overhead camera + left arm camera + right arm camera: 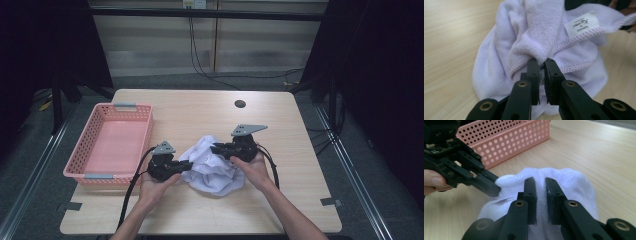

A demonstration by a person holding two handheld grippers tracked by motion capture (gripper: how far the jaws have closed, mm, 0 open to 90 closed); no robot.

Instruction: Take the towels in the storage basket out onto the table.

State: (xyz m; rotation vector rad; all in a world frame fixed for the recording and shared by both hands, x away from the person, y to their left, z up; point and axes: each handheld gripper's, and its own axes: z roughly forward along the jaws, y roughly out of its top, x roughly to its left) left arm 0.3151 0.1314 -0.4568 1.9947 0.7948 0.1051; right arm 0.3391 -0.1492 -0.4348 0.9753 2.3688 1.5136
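Note:
A crumpled white towel (215, 167) lies on the wooden table (300, 125) between both hands. In the left gripper view the left gripper (542, 61) is shut on a raised fold of the towel (536, 32), just below its sewn label (581, 25). From above, the left gripper (189, 165) meets the towel's left edge. At the towel's upper right, the right gripper (215, 148) bites into the cloth. Its own view shows the right gripper (539, 180) shut on a ridge of towel (574, 182), cloth packed between its jaws. The left gripper (491, 186) pinches the cloth beside it.
A pink perforated basket (80, 150) with nothing in it stands at the table's left, close behind the left hand; its wall (511, 147) shows beyond the towel. A round cable hole (240, 104) sits near the far edge. Bare tabletop lies to the right and front.

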